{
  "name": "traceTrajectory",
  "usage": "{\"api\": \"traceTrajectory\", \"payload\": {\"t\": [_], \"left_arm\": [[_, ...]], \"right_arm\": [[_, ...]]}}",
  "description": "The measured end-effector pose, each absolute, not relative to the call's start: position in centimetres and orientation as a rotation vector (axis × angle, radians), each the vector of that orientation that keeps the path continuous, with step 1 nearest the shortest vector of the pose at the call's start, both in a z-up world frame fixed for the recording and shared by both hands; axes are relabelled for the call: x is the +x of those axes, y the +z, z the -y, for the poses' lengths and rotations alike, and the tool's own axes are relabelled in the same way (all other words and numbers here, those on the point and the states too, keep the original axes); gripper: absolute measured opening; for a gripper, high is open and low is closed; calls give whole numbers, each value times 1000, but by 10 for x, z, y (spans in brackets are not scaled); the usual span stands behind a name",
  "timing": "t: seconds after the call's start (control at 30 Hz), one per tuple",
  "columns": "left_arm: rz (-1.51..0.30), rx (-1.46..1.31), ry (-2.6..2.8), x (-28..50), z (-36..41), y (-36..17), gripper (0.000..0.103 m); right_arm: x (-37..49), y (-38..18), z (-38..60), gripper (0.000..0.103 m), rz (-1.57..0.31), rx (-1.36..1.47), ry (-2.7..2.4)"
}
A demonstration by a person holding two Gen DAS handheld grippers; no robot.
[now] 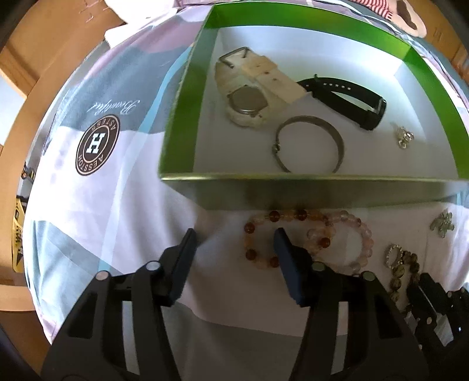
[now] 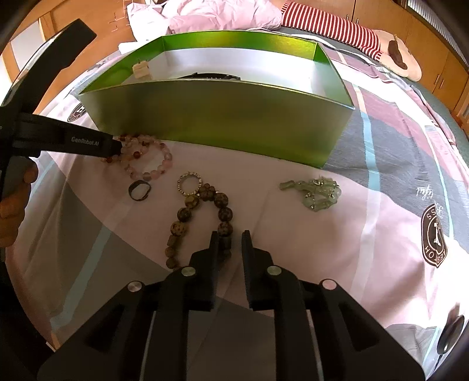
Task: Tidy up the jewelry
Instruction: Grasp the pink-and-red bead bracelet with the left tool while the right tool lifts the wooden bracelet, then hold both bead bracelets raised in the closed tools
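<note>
A green box (image 1: 181, 123) (image 2: 222, 117) on the bed holds a white watch (image 1: 252, 88), a black band (image 1: 348, 99), a metal bangle (image 1: 310, 143) and a small charm (image 1: 405, 137). My left gripper (image 1: 234, 237) is open and empty, hovering at an amber-and-pink bead bracelet (image 1: 310, 234) (image 2: 146, 158) lying before the box. My right gripper (image 2: 230, 234) is narrowly open and empty, just right of a brown bead necklace (image 2: 202, 217) with a silver ring (image 2: 190, 184). A dark ring (image 2: 140, 190) and a pale green bead piece (image 2: 319, 190) lie nearby.
The patterned bedspread (image 1: 96, 205) (image 2: 366, 234) covers the bed. Pillows and a striped stuffed toy (image 2: 337, 26) lie behind the box. Wooden cabinets (image 2: 425, 38) stand to the right. The left gripper's body (image 2: 58, 137) reaches in from the left in the right wrist view.
</note>
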State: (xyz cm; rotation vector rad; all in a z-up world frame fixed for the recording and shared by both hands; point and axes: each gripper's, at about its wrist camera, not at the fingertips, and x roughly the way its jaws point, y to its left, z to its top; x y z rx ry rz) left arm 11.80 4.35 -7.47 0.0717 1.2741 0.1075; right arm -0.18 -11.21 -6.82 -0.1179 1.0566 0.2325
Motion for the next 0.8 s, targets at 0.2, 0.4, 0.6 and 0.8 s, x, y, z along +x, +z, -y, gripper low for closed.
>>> {"api": "traceTrajectory", "payload": {"t": [0.2,0.4,0.6,0.8], "left_arm": [[-1272,142,42,109,-14,-79,8],[-1309,99,-14,88,-18,-74,8],[-1241,92,-41,55,-6,-49,8],[-1120,13,-187,38,-5,-1,8]], "right_arm": [[-2,-69,114,15,-1048,-87,248],[-3,-62,117,10,-1017,-47,265],[-11,-22,128,10,-854,41,277],[-15,-1,141,10,-765,98,282]]}}
